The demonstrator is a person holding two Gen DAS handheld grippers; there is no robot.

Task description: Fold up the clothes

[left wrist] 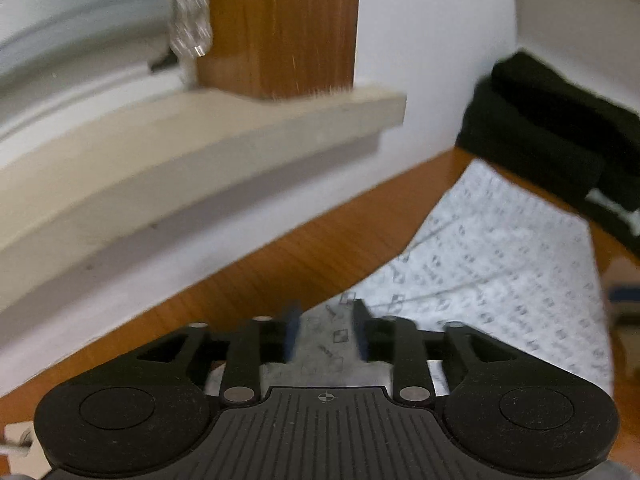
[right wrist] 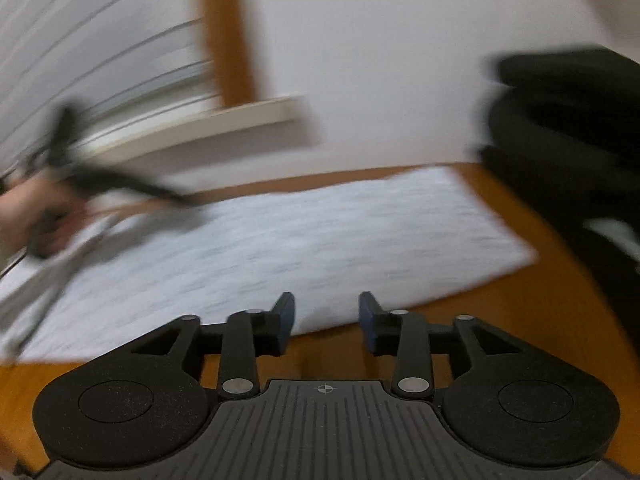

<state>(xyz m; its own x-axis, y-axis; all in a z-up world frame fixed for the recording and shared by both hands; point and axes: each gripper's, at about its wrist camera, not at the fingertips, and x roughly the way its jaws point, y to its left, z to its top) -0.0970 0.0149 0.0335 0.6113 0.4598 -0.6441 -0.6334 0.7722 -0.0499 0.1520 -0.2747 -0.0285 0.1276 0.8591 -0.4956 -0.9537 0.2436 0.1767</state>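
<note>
Left claw (left wrist: 326, 330) matte black, ribbed housing, silver pivot pins, blue pads (left wrist: 294, 328), crosshair marking

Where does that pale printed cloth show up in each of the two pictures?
Left wrist view: pale printed cloth, lower right, reaching between the jaws.
Right wrist view: pale printed cloth, across the middle, on the wooden table.
Shared landmark: the black clothes pile at right.

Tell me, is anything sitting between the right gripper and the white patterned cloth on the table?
Nothing visible. The right gripper is open just short of the white cloth's near edge, with only bare table between. The black clothes lie off to the right, out of the way.
</note>
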